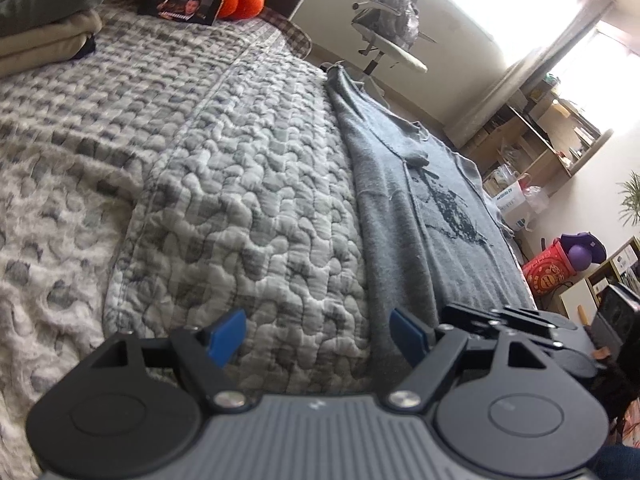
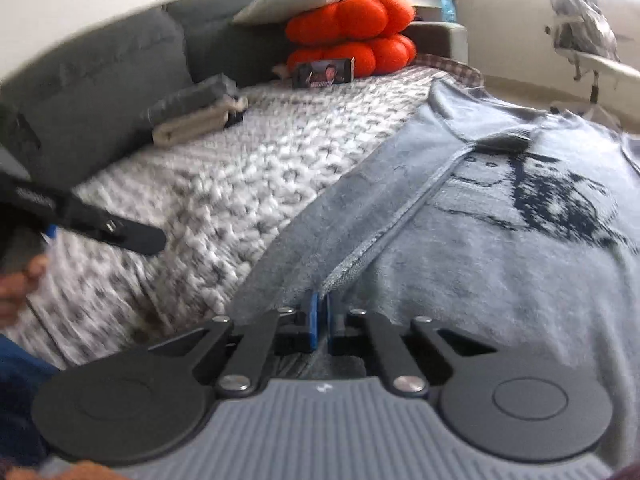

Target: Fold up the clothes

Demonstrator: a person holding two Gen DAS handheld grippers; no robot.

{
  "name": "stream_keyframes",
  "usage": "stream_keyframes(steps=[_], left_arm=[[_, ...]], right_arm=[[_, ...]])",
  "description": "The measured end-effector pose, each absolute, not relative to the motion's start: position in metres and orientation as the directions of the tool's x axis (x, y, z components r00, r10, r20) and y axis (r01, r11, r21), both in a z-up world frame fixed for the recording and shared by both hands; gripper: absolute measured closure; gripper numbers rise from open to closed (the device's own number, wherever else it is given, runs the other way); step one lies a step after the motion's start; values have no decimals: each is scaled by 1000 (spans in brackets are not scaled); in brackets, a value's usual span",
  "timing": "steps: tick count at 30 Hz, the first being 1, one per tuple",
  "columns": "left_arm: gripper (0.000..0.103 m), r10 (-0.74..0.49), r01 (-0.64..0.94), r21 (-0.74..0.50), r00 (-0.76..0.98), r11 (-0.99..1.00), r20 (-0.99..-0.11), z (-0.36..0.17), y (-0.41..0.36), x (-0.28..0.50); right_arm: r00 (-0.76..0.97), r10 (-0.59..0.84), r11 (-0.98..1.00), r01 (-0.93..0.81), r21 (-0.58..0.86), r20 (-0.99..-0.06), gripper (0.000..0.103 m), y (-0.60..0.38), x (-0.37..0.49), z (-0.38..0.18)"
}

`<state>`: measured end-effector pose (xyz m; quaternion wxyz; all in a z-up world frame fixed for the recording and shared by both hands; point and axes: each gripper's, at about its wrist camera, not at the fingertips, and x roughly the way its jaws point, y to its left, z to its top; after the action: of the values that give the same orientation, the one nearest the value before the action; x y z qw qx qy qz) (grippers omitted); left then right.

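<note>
A grey T-shirt (image 2: 500,248) with a dark print lies spread on a quilted bedspread (image 2: 224,200), near the bed's edge. The right gripper (image 2: 319,320) has its blue pads pressed together on the folded edge of the shirt at its near end, clamped on the cloth. Only the right wrist view shows this grip. It also shows the left gripper (image 2: 120,232) from the side, off the shirt, over the bedspread, with a hand (image 2: 20,280) behind it.

The left wrist view shows the left gripper's fingers (image 1: 226,336) standing wide apart with nothing between them, above the bedspread just beside the shirt's long edge. It alone shows shelves (image 1: 532,132) by a window. Both views show an orange cushion (image 2: 352,36) and an office chair (image 1: 384,28).
</note>
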<state>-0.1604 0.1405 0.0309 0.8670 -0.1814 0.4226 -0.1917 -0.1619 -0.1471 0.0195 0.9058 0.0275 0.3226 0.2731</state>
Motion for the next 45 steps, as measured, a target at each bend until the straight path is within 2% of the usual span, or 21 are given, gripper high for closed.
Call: stream_keyframes(steps=[3,8,10,15,17,18,19,24,32,40,41,42,43,45], left_arm=[[23,-488,189,-472,570,861,-662,31,138,-158],[23,-487,191,-469,564,862,-666,29,134,-154],[23,-489,193,-469,562,862,-667,29,133,-153],[22,-484,197,-461,565,865,-668,32,134,-150],[22,-482,198,-459,569,866,-666,34,134,-145],[22,-483,199,-459,573,866,-663,35,133,-143],[22,-486,204,-460,576,864,-658,37,132,-140],[22,-486,222,-450,595,865,-640,45,120,-120],[21,-440,235,-385,646,892,-624,53,96,-85],[21,-431,244,-363,640,899,-636,46,85,-65],[21,-427,245,-358,641,901,-638,45,85,-63],[21,-424,246,-352,642,903,-639,44,84,-62],[21,-421,246,-347,644,905,-639,43,83,-61],[21,-417,249,-340,645,907,-640,41,83,-60]], right_arm=[[668,504,862,-428,271,-547,99,-168,-170,22],[642,473,879,-388,278,-603,98,-172,-165,5],[639,474,878,-392,274,-606,90,-173,-162,7],[653,466,884,-367,288,-597,86,-186,-141,21],[665,462,887,-341,312,-586,71,-197,-119,29],[674,451,892,-325,314,-585,55,-201,-105,33],[677,438,899,-307,314,-592,51,-205,-88,36],[659,431,893,-212,398,-617,51,-231,1,43],[702,262,962,-133,240,-662,51,-232,91,34],[728,186,982,-121,144,-660,51,-224,141,27],[732,179,984,-133,120,-658,53,-220,145,27],[735,169,985,-143,93,-657,68,-216,146,27],[738,158,986,-154,64,-656,95,-213,146,26],[750,132,987,-159,16,-648,100,-207,147,27]])
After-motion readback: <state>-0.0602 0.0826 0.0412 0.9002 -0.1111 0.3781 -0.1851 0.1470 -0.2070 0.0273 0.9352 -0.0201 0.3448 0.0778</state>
